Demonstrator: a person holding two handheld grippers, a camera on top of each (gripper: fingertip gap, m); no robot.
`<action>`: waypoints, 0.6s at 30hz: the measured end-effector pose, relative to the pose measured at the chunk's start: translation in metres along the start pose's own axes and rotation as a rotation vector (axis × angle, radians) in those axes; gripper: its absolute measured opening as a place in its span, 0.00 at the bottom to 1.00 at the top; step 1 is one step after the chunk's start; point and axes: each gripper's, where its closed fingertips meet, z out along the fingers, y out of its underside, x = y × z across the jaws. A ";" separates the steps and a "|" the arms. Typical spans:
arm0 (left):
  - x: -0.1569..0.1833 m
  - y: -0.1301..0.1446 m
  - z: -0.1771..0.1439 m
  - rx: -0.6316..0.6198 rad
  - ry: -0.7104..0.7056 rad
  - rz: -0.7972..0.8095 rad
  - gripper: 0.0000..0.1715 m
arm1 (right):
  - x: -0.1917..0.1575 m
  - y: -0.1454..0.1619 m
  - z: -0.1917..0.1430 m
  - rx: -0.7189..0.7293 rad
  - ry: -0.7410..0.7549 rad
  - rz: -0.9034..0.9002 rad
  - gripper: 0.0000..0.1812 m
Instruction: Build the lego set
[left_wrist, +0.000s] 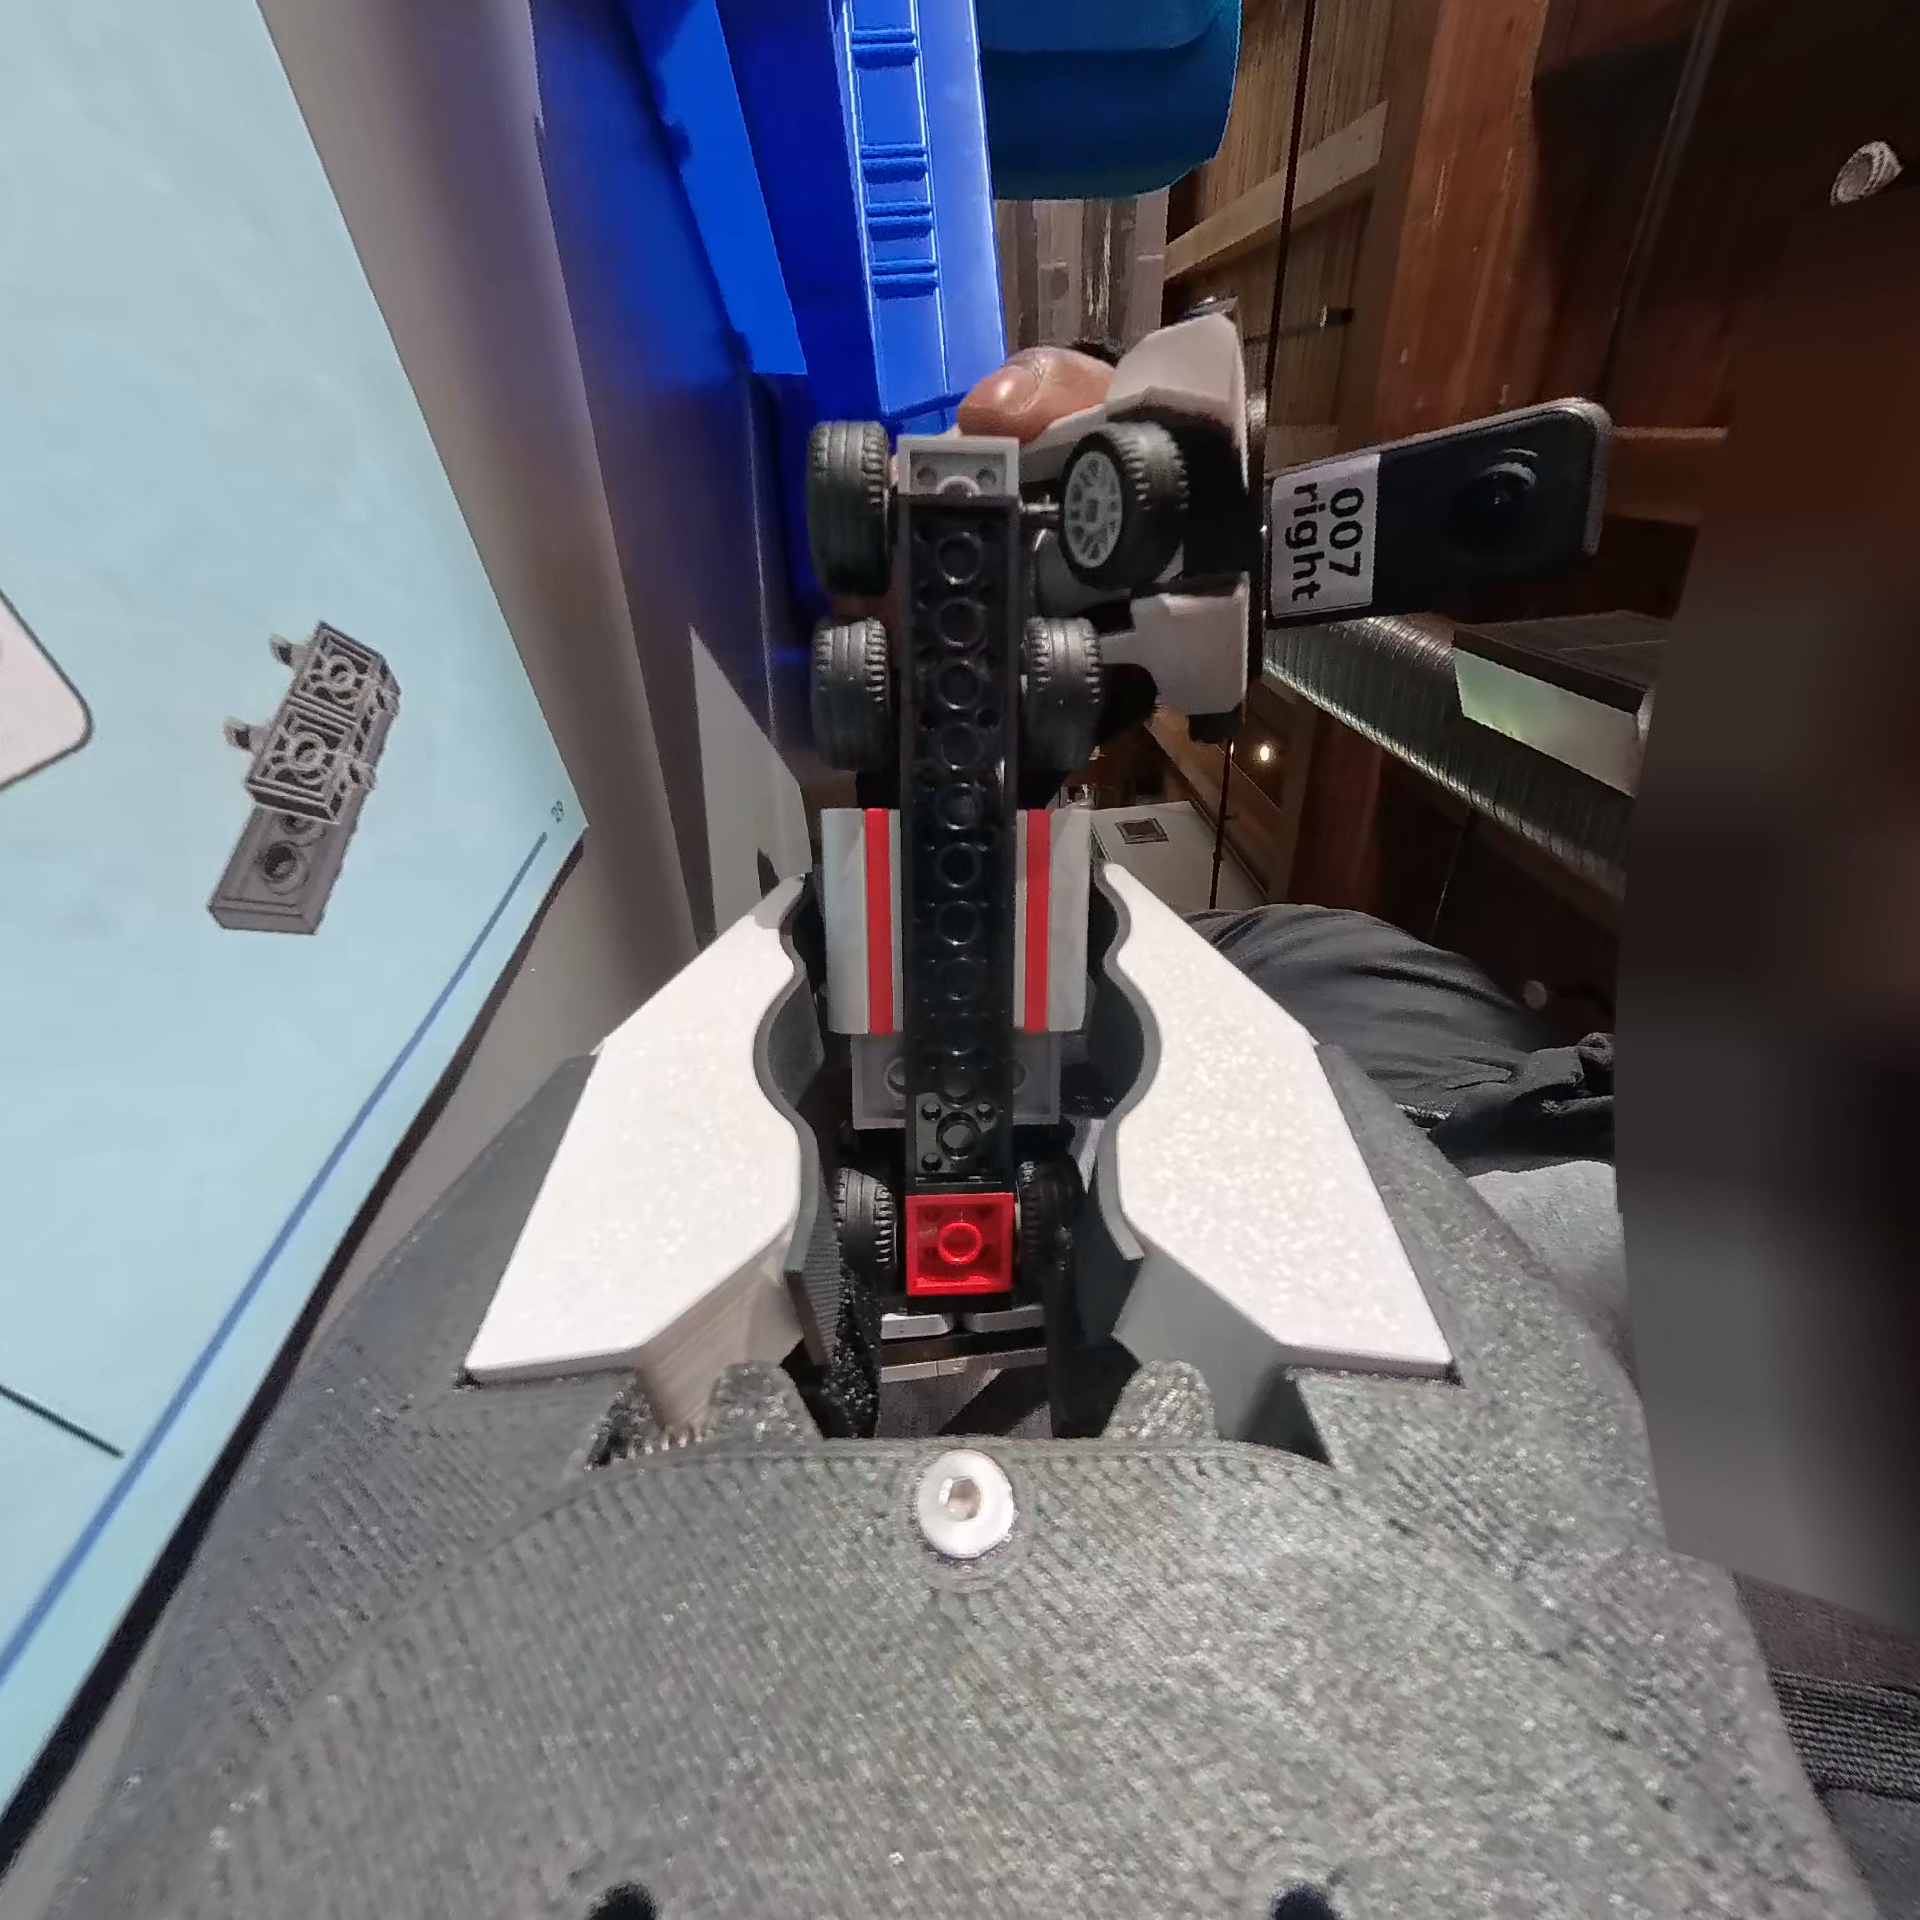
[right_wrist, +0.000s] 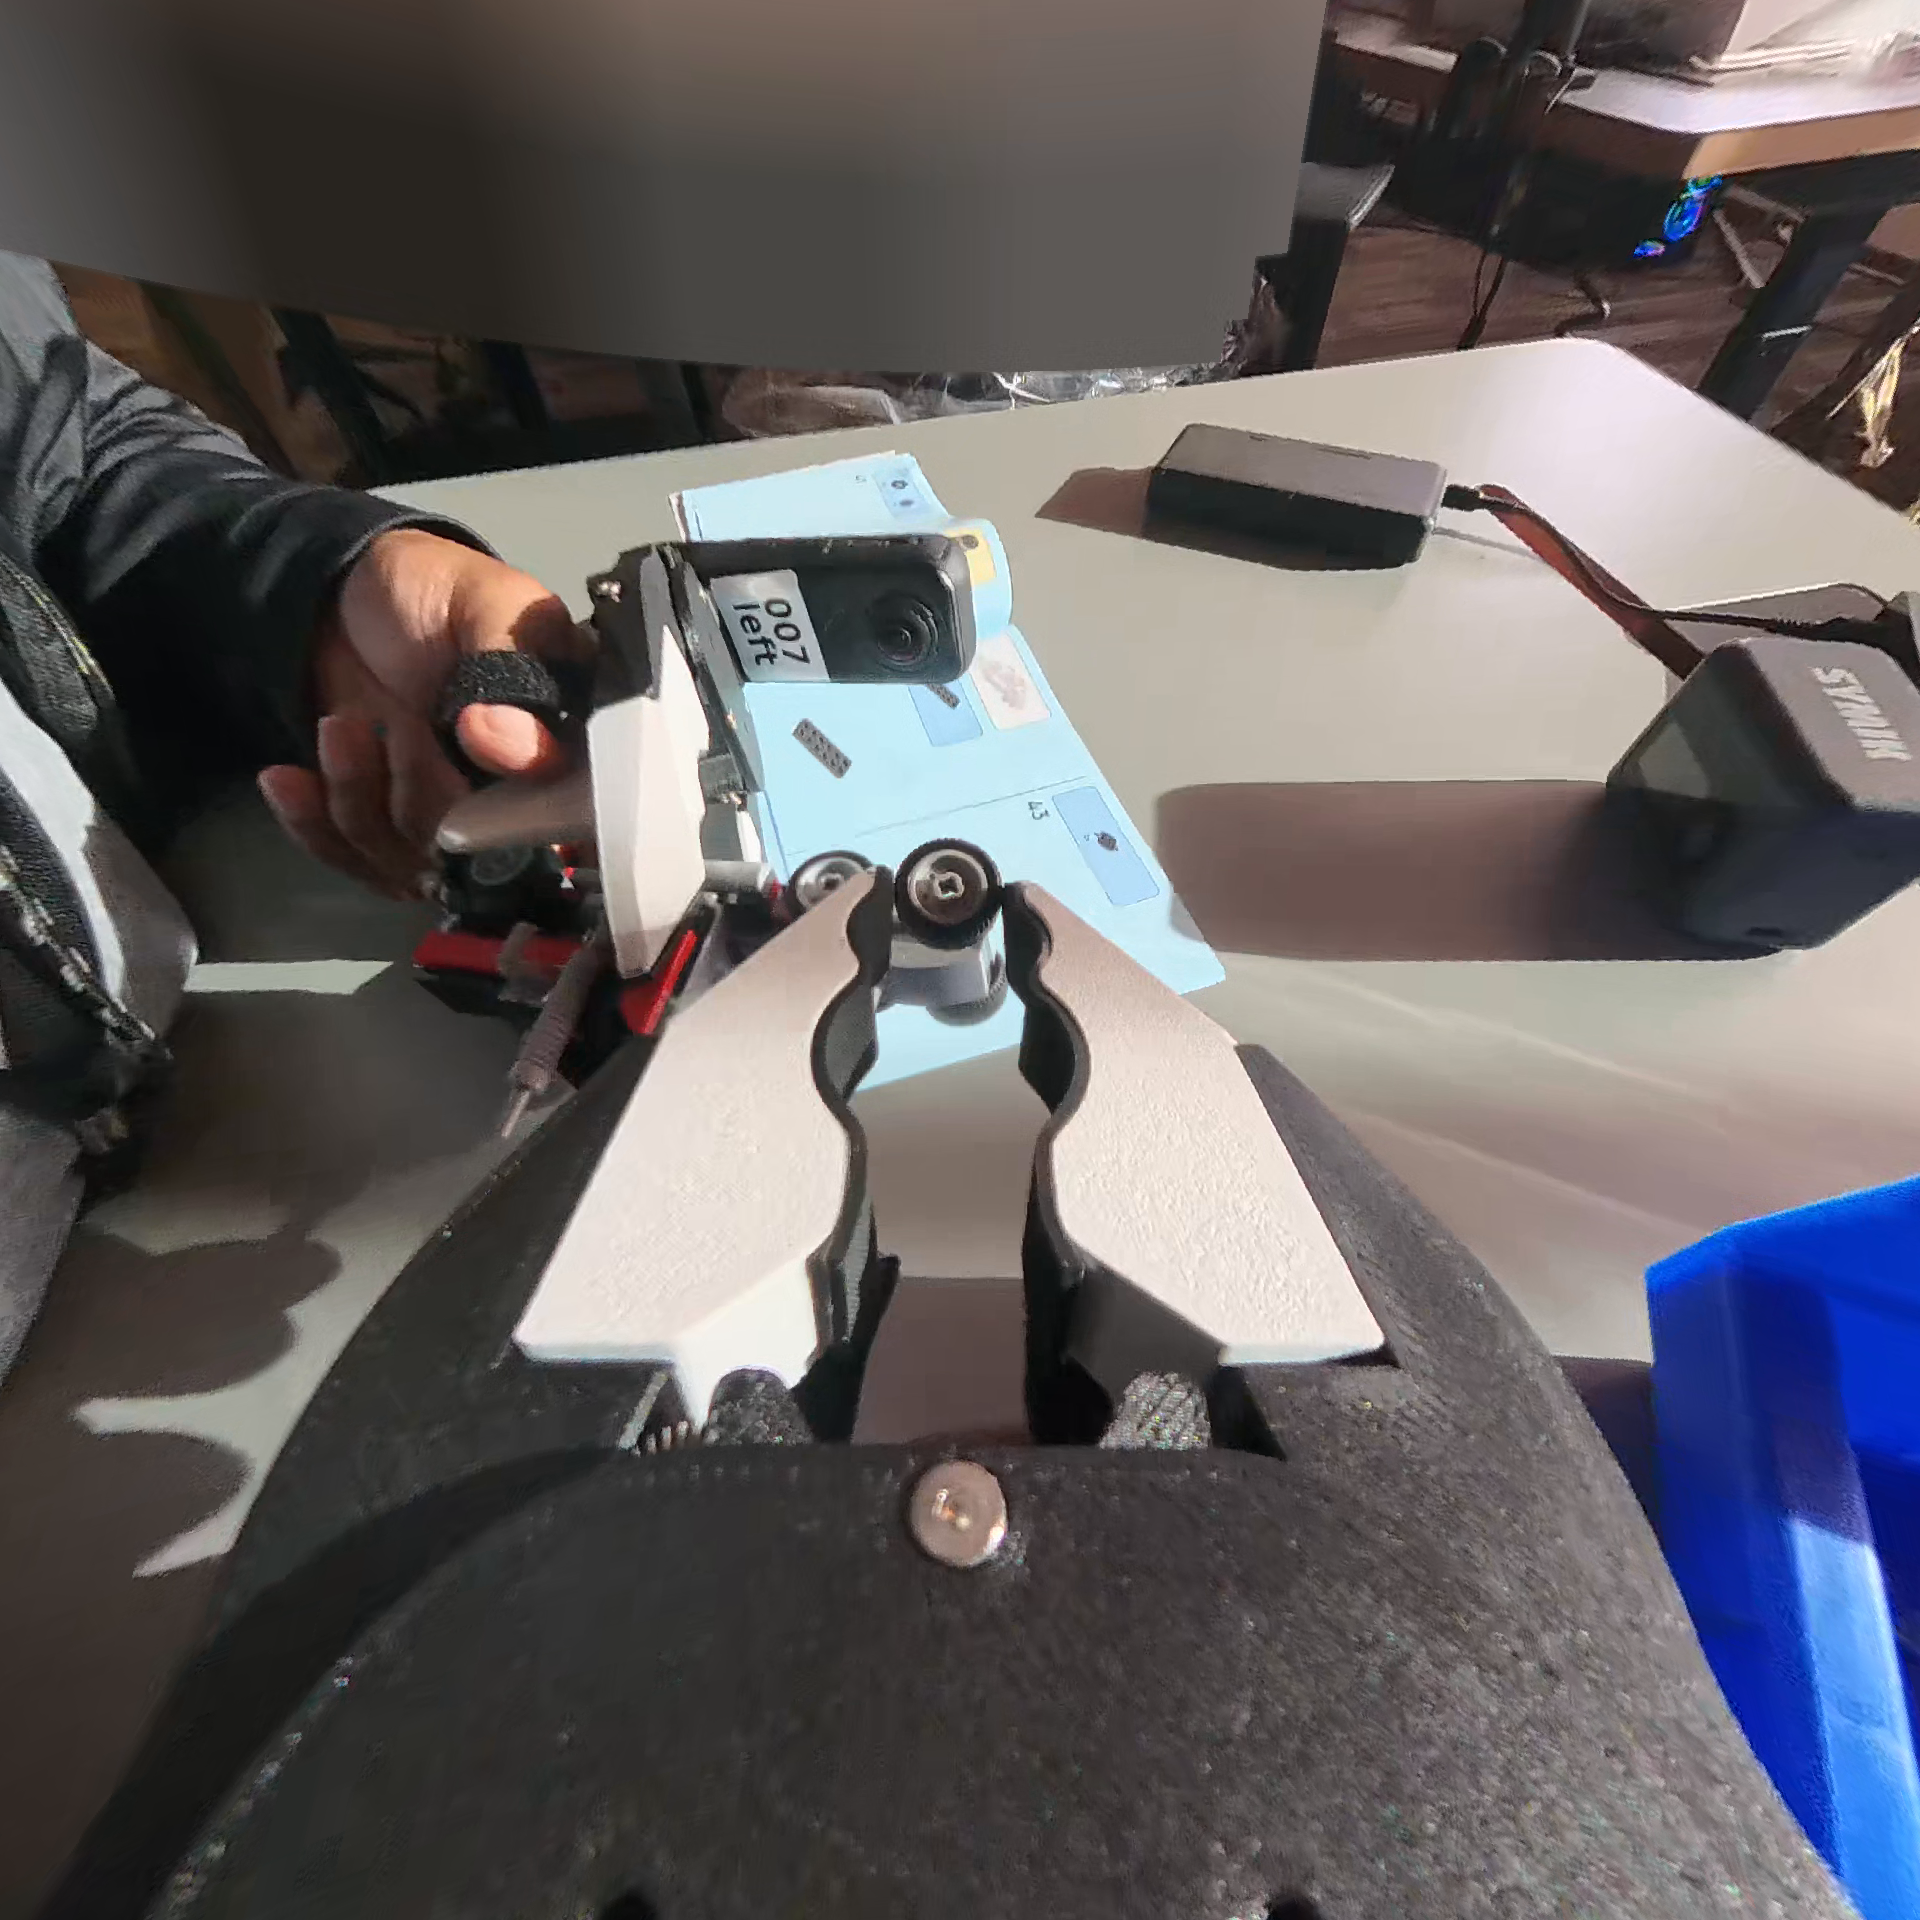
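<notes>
My left gripper (left_wrist: 956, 935) is shut on the lego truck (left_wrist: 956, 831), which is turned so its underside faces the camera. A long black plate, a red brick (left_wrist: 958, 1242) and several black wheels show. My right gripper (right_wrist: 945, 899) is shut on a wheel with a light hub (right_wrist: 948, 891) on a grey axle piece. In the left wrist view the right gripper (left_wrist: 1081, 551) holds that wheel (left_wrist: 1127, 504) against the truck's far end, on the right side. I cannot tell if it is seated. The left gripper (right_wrist: 644, 831) and truck (right_wrist: 520, 945) also show in the right wrist view.
A light-blue instruction booklet (right_wrist: 935, 748) lies open on the grey table (right_wrist: 1403, 1039); it fills the left of the left wrist view (left_wrist: 208, 468). A blue bin (right_wrist: 1787, 1455) stands at the near right. A black power bank (right_wrist: 1299, 494) and a black box device (right_wrist: 1766, 790) sit at the far right. Tip to tip, the grippers are about 7 centimetres apart. The black power bank (right_wrist: 1299, 494) is about equally far from each gripper, around 35 centimetres.
</notes>
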 end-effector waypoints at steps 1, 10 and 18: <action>0.000 0.001 0.001 -0.003 0.001 0.000 0.29 | -0.001 0.003 0.002 -0.017 -0.001 -0.006 0.13; -0.001 0.003 0.002 -0.016 -0.005 0.004 0.29 | -0.002 0.005 0.004 -0.017 -0.003 -0.001 0.13; -0.002 0.003 0.002 -0.017 -0.009 0.007 0.29 | -0.002 0.006 0.005 -0.011 0.000 0.003 0.13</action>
